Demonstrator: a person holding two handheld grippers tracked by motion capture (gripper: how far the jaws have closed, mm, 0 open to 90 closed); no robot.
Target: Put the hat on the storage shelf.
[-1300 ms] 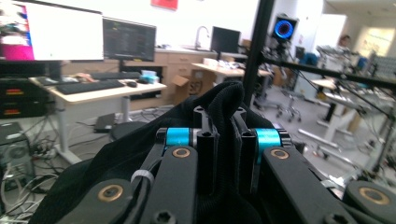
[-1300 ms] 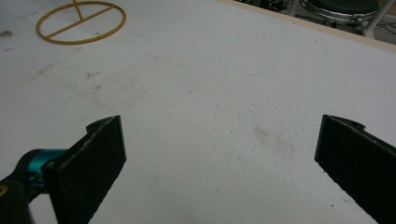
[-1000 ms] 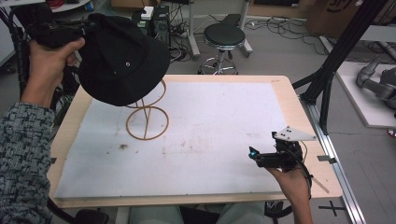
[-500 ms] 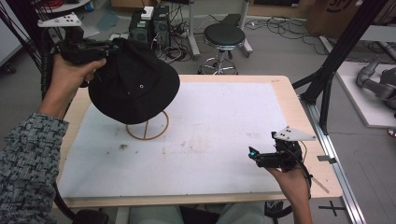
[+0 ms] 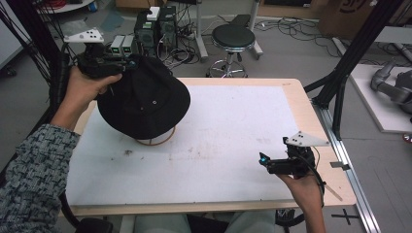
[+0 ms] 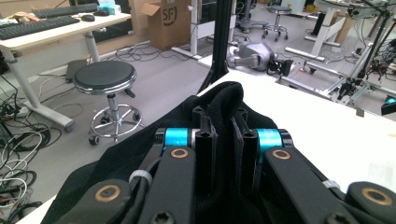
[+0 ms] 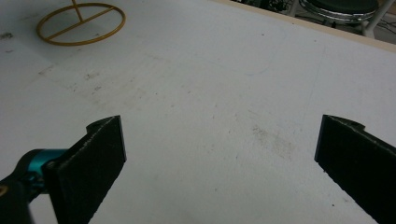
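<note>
right gripper: the right gripper (image 5: 265, 160) is sitting at the near right of the white table top (image 5: 233, 126), its two black jaws standing wide apart with nothing between them.

left gripper: the left gripper (image 5: 127, 64) is being held at the far left, its jaws pinching a fold of the black fabric bucket hat (image 5: 145, 99) at the brim.

where the hat is lying: the hat is hanging from that pinch, spreading below and to the right of the left gripper, tilted, crown facing up and towards the camera.

the relation that matters: the thin gold wire stand with a ring base (image 5: 155, 141) is sitting directly under the hat, so the way down from the gripper to the stand is nearly straight; judging from this, what is left is a short lowering.

nearer hand: the left gripper is by far the nearer to hat and stand; the right one is lying well apart from both.

left gripper view: it is showing the pinch closely, the fabric (image 6: 224, 107) doubled up between the jaws, which the high view is too small to settle.

right gripper view: it is showing the ring base (image 7: 80, 23) bare on the table with its crossbar and the foot of its post, which the hat is hiding from above.
</note>
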